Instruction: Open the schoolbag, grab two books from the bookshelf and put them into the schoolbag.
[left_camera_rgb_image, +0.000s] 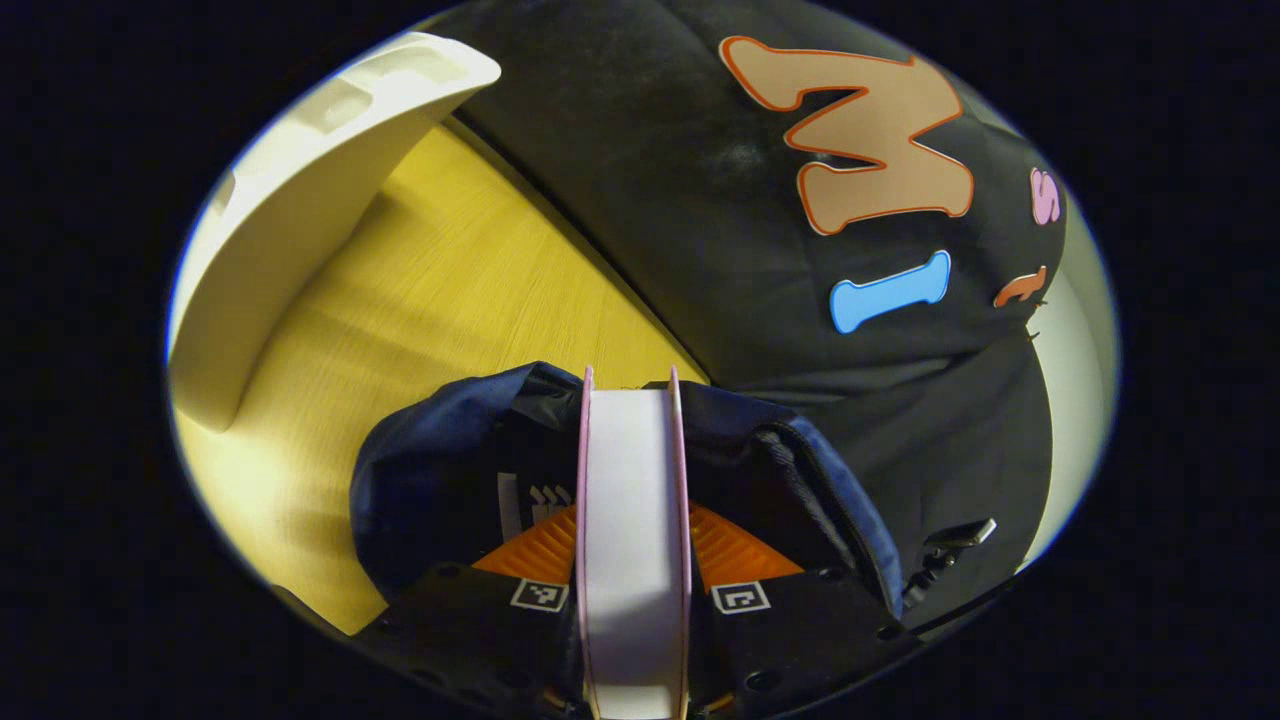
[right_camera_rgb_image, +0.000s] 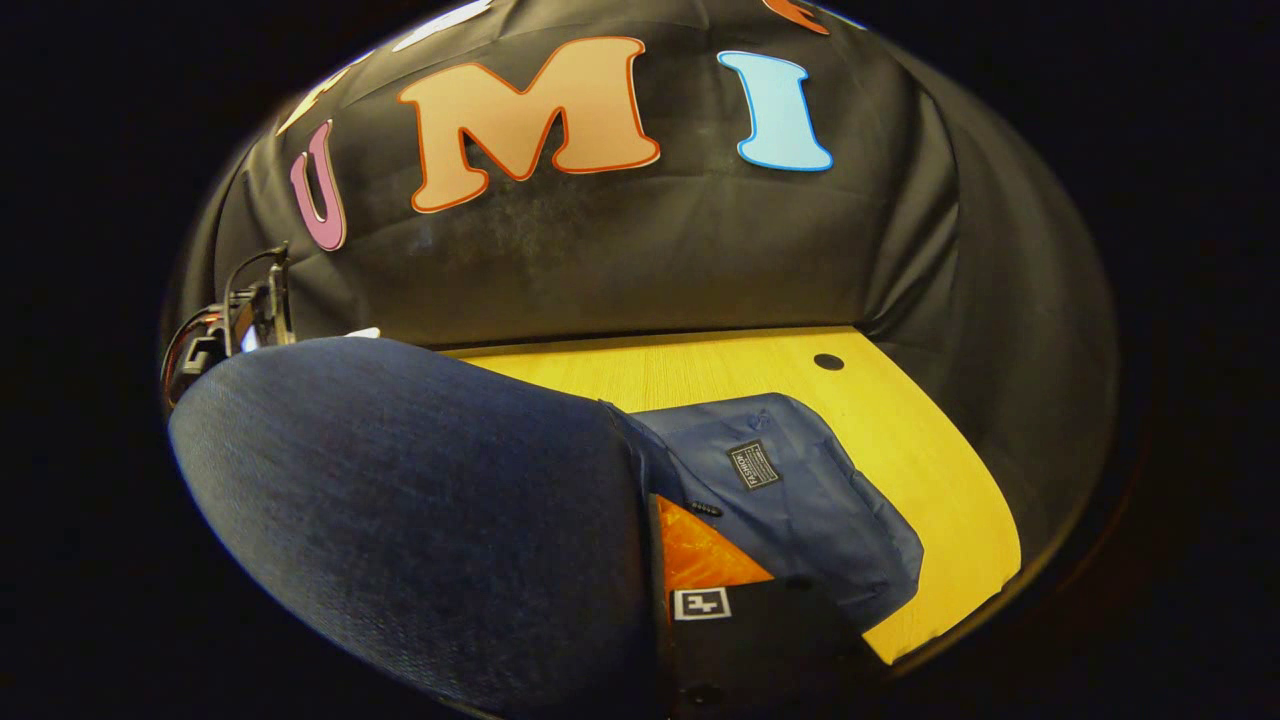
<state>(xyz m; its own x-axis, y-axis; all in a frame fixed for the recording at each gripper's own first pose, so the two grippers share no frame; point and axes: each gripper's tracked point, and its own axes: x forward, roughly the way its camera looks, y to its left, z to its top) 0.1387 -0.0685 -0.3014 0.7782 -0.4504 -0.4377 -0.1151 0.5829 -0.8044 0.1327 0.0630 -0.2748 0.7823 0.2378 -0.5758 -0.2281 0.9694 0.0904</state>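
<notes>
Left gripper view looks along its own two fingers, and between them stands a book, page edges facing the camera, with thin pink covers on both sides. Both fingers press against those covers, so the left gripper holds the book clamped on edge. Just ahead of and around the fingertips lies the open mouth of the dark blue schoolbag; the far end of the book sits within that opening, with the dark lining on either side of it. Along the bag's rim to the right of the gripper runs a zipper. Beyond the bag stretches the yellow wooden table, and up to the left of the gripper a white bookshelf rises from it as a curved panel.

Right gripper view has the blue fabric of the schoolbag right in front of the camera, to the left of and over the right gripper. One of its fingers shows beside that fabric; the other is covered by it, so I cannot tell whether the grip is closed. Ahead and to the right, a flap of the bag with a small dark patch lies on the table. At the far left, the other gripper shows above the bag.
</notes>
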